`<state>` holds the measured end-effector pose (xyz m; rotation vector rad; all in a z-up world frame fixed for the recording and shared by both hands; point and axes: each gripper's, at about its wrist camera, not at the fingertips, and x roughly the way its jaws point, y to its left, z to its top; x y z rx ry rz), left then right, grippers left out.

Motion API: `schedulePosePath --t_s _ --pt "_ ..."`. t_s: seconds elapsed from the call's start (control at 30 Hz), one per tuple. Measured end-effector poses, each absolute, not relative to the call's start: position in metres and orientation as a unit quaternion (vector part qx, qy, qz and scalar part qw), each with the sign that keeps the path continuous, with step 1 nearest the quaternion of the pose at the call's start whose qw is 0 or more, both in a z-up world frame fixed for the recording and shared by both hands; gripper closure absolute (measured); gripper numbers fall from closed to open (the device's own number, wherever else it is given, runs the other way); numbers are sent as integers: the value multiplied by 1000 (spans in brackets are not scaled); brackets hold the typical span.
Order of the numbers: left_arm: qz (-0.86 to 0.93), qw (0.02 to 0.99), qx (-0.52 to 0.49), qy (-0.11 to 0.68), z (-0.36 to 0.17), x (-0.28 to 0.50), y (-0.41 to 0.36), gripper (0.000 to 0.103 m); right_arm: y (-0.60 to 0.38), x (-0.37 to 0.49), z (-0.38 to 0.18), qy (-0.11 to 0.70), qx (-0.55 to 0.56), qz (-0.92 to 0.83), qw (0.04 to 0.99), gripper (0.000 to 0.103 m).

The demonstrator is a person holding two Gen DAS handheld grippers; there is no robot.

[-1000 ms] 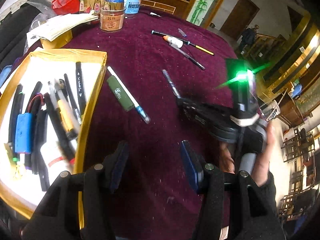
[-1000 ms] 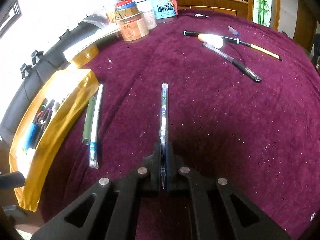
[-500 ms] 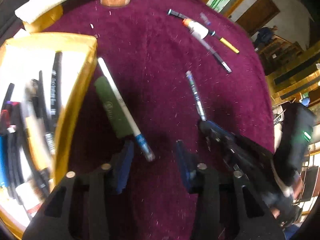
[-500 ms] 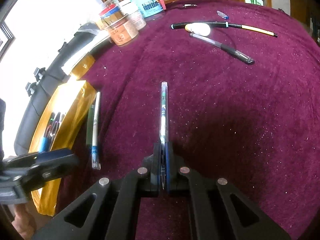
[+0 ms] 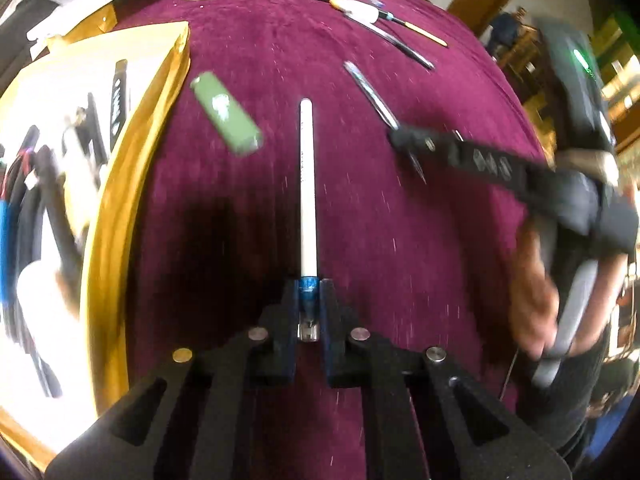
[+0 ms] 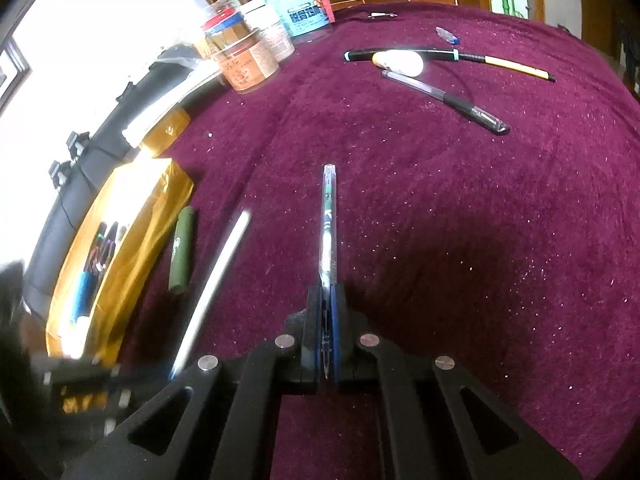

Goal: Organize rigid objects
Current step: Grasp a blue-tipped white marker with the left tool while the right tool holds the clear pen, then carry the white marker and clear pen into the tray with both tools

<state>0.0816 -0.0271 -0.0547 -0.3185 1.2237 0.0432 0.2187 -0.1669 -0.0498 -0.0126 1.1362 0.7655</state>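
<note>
Gripping now: your left hand-held gripper (image 5: 309,312) is clenched on the white pen (image 5: 307,184) by its blue tip, barrel over the worktop (image 5: 440,240).
Right hand-held gripper (image 6: 328,332): clamped on a clear pen (image 6: 329,224).
Risk: that end-grip may let the pen pivot or slip short of the gold tray (image 5: 116,208).

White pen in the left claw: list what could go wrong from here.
1. The left claw pinches the long white pen with the blue grip at its very end, so the shaft may droop or swing when lifted.
2. The green rectangular lighter lies close beside it; a swing could knock it.
3. The gold cardboard tray is already crowded, and the right claw holds a clear slim pen; the two could clash there.
</note>
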Motion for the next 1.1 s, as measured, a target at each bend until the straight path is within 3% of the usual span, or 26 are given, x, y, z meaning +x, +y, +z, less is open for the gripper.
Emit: schedulePosePath --t_s 0.13,0.23,0.37,0.4,0.47,0.5,0.6,0.67,0.7,0.9,1.1 --pt "11 815 -136 564 -51 76 -29 94 -157 207 -44 525 -66 386 756 100" --pt "13 824 -125 552 -39 85 -25 84 -160 207 -37 507 -58 391 766 99" --pt "24 828 -97 552 -46 101 -31 82 -157 210 -33 491 -32 403 772 81" --pt "19 823 -104 559 -52 106 -30 81 -153 213 -34 487 -36 394 779 80" --pt "26 831 -103 546 -54 109 -28 96 -145 218 -38 493 -33 398 773 80" --pt "35 837 -89 540 -54 107 -29 97 -141 219 -39 495 -33 400 771 80" --pt "31 841 -102 531 -52 97 -25 98 -129 216 -47 492 -63 387 777 82" --pt "11 839 -134 527 -51 87 -19 98 -129 210 -48 478 -85 373 790 94" --pt "6 837 -147 526 -52 89 -17 98 -130 207 -47 476 -90 369 793 96" --pt "-35 830 -239 503 -42 78 9 98 -136 197 -45 467 -81 356 806 96" --pt "-34 844 -272 462 2 46 38 98 -143 185 -22 425 -38 397 812 96"
